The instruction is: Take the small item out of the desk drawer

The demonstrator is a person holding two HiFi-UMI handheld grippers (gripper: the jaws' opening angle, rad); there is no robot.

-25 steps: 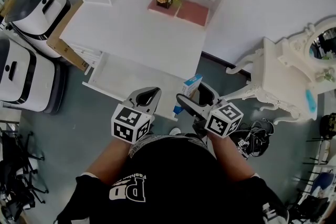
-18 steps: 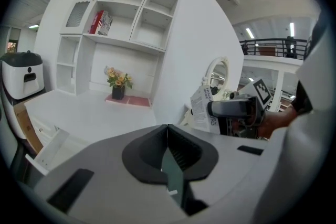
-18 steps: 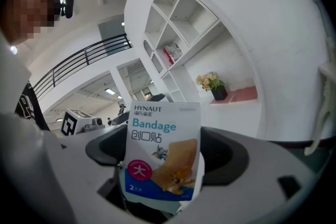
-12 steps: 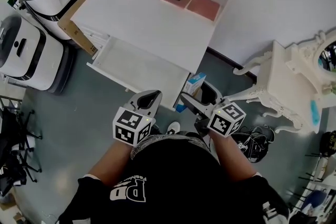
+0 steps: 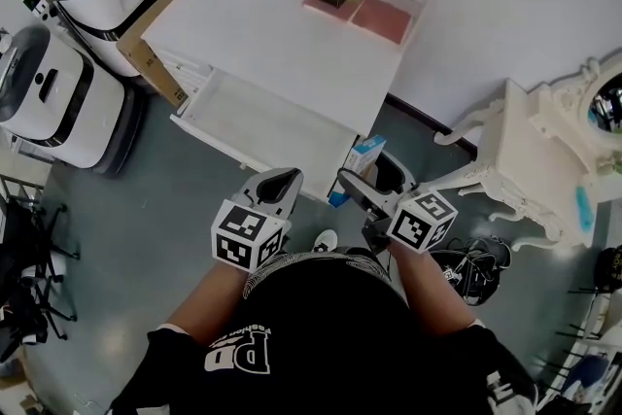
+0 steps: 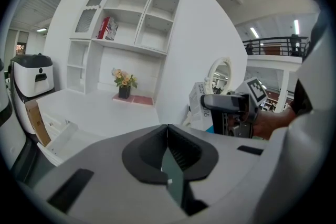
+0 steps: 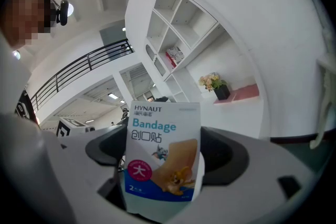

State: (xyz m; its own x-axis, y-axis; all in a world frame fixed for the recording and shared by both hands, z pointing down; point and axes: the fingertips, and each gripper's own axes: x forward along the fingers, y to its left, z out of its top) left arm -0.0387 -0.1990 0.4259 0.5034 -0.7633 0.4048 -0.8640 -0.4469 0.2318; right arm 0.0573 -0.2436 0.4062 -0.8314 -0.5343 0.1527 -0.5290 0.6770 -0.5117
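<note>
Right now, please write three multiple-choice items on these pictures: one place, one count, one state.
1. Where is the white-and-blue cardboard bandage box? A in the drawer; B between the right gripper's jaws; C on the floor.
2. How many pink square mats lie on the white desk? A one; B two; C four.
3. The left gripper's jaws are: A wide apart; B shut on a box; C together, empty.
Answers: 1 B, the right gripper view shows it clamped; 2 B, two lie side by side; 3 C, they meet with nothing between.
</note>
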